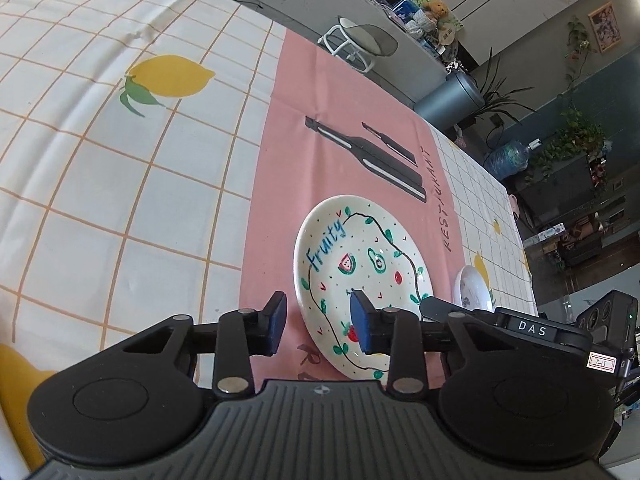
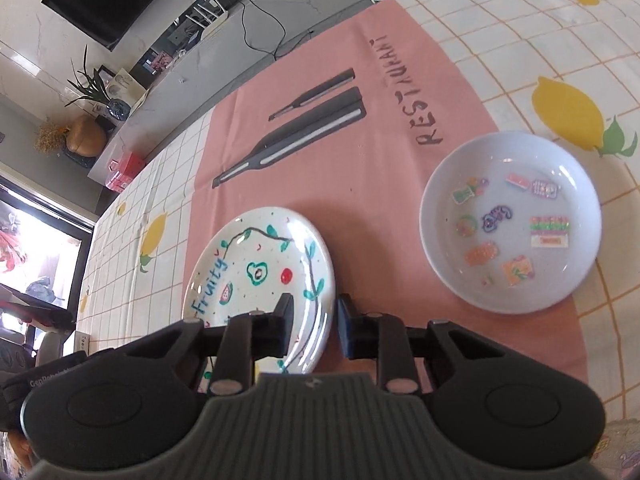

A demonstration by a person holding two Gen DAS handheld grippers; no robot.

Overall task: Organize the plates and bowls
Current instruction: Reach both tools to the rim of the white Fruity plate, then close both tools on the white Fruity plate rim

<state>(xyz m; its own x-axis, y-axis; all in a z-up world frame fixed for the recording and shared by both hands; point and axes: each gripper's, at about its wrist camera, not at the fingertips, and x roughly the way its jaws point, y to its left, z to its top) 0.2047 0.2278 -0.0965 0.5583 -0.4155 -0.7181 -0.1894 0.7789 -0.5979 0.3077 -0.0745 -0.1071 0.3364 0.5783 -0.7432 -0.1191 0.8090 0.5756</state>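
A white plate painted with fruit and the word "Fruity" [image 1: 360,268] [image 2: 260,268] lies on the pink placemat [image 1: 288,120] [image 2: 360,80]. My left gripper [image 1: 318,324] is open, its jaws straddling the plate's left rim. My right gripper [image 2: 314,322] is open, its jaws straddling the plate's right rim. A white bowl with coloured stickers [image 2: 510,220] sits to the right, half on the placemat; in the left wrist view it [image 1: 474,288] shows beyond the plate, partly hidden by the right gripper.
The table has a white checked cloth with lemons [image 1: 120,160] [image 2: 568,112]. The placemat bears printed cutlery [image 1: 372,156] and "RESTAURANT". A stool [image 1: 360,40] and room furniture stand beyond the table's far edge.
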